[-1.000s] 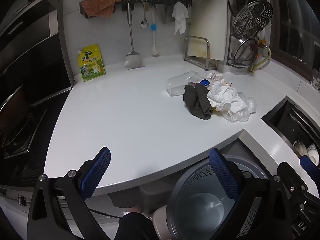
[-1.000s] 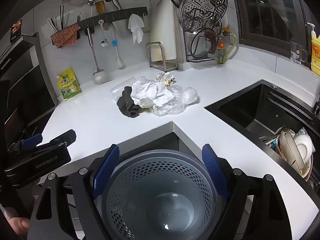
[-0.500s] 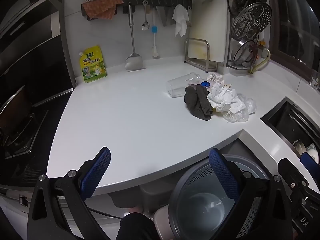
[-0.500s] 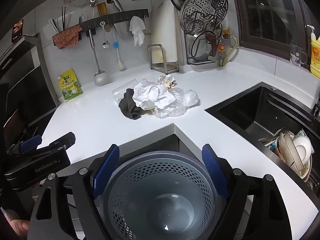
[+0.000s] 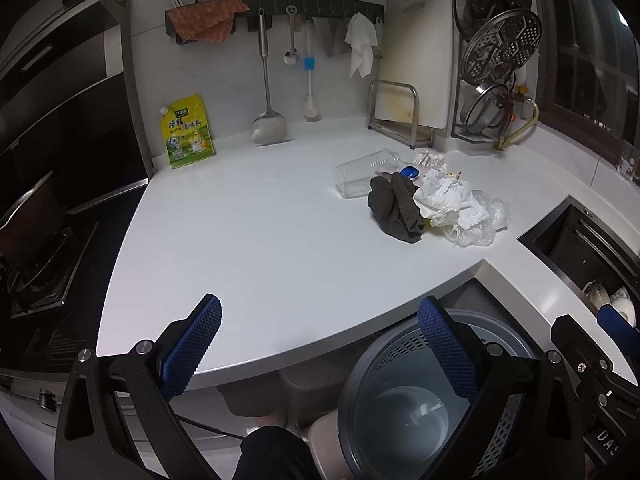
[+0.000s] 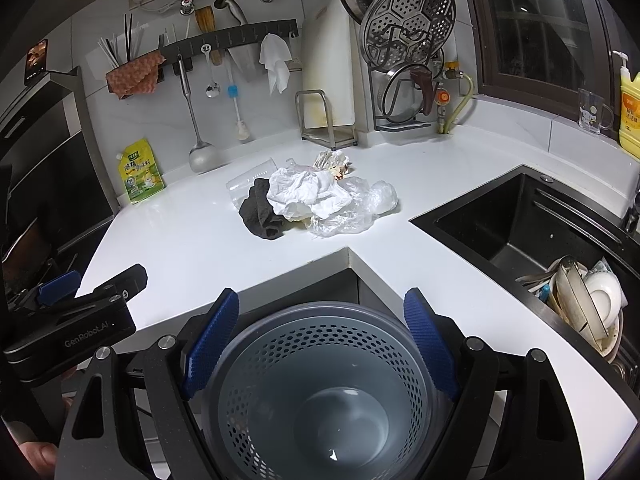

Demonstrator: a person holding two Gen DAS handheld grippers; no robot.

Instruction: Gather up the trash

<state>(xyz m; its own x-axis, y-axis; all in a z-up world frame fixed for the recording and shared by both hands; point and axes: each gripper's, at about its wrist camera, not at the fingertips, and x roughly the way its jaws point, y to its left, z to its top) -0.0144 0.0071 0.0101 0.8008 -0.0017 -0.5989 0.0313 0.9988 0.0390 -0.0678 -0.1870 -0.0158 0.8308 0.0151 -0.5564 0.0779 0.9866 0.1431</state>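
Observation:
A heap of trash lies on the white counter point(image 5: 260, 232): a dark grey rag point(image 5: 396, 208) point(image 6: 262, 212), crumpled white paper point(image 5: 444, 196) point(image 6: 308, 192), a clear plastic bag point(image 5: 480, 224) point(image 6: 360, 204), a clear plastic cup on its side point(image 5: 360, 178) point(image 6: 250, 178) and a small wrapper point(image 6: 334, 162). A grey perforated bin point(image 6: 320, 392) point(image 5: 424, 400) stands empty below the counter's inner corner. My left gripper point(image 5: 320, 356) is open and empty over the counter's near edge. My right gripper point(image 6: 322, 344) is open and empty above the bin.
A black sink point(image 6: 532, 228) with dirty dishes point(image 6: 588, 304) is at the right. A yellow pouch point(image 5: 186, 134), a hanging utensil rail point(image 5: 280, 6), a cutting board rack point(image 5: 400, 112) and a lid rack point(image 6: 404, 56) line the back wall. A stove point(image 5: 36, 268) lies left.
Both grippers have crept slightly forward and up, so the counter and trash pile sit a little lower in view. Both stay open; nothing was touched.

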